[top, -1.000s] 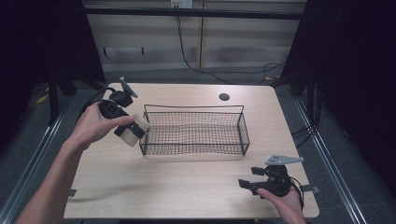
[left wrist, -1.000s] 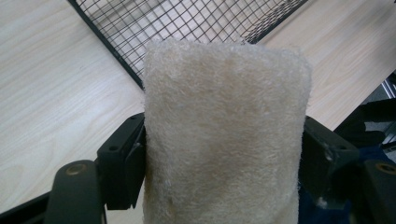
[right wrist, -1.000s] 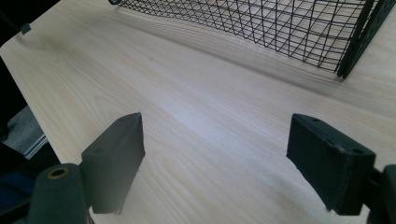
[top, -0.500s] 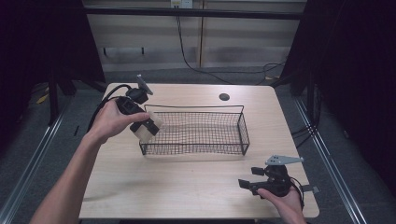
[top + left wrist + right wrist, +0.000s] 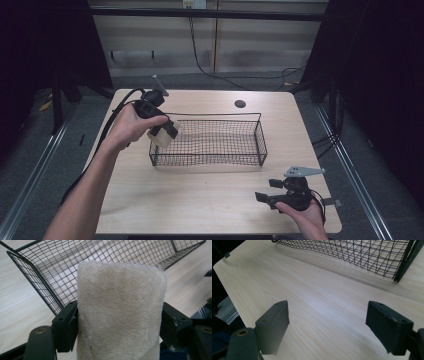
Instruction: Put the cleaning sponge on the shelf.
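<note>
Item 1, left gripper (image 5: 167, 131): you had its 2 jaws clamped on the sides of a cream, fuzzy rolled terry towel (image 5: 120, 312), which stood up between the pads.

Item 2, black wire-mesh basket (image 5: 260, 142): its near-left corner lay just beyond and below the towel.

Item 3, right gripper (image 5: 329, 322): jaws stood wide apart, nothing between them, over the pale wooden table (image 5: 312, 297).

Risk: released at that corner, the towel could have snagged the rim and tipped outside. A soft roll could also have slipped loose.

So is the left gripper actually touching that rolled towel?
Touching. In the left gripper view, the left gripper presses both sides of the rolled towel.
</note>
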A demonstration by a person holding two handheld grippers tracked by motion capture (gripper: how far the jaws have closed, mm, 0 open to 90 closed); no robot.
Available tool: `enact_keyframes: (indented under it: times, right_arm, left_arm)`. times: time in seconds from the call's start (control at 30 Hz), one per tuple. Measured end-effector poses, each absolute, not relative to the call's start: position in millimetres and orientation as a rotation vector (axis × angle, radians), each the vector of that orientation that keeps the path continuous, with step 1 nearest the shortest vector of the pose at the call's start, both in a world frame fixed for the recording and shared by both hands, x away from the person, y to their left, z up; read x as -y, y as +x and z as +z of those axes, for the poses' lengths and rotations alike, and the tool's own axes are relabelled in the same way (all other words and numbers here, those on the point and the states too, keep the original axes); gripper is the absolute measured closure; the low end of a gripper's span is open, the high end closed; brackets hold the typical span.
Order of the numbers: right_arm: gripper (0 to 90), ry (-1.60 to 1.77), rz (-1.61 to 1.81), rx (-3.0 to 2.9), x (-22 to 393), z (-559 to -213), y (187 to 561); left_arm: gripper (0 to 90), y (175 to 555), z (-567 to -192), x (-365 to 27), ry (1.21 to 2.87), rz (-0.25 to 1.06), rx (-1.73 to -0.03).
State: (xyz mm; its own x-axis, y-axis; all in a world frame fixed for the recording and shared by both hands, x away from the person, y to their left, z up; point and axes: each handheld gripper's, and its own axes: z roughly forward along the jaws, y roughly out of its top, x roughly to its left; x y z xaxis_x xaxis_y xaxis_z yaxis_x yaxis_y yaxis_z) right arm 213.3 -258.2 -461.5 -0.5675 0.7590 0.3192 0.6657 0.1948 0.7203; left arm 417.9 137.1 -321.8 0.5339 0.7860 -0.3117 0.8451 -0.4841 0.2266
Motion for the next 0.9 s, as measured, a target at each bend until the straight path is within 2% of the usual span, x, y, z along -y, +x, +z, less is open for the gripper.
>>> enact_keyframes:
  times: [0.2, 0.5, 0.6, 0.9]
  right_arm:
    - [18.5, 1.404, 1.317, -2.344, 258, -461, 213]
    - [18.5, 1.404, 1.313, -2.346, 258, -461, 213]
    - [18.6, 1.403, 1.306, -2.35, 257, -461, 213]
    - [18.6, 1.404, 1.309, -2.351, 257, -461, 214]
  left_arm:
    - [26.6, 422, -330, -128, 2.372, -0.25, -1.423]
    - [26.6, 429, -344, -124, 2.352, -0.203, -1.519]
    - [26.6, 431, -351, -124, 2.316, -0.238, -1.55]
    - [26.5, 434, -362, -126, 2.287, -0.226, -1.619]
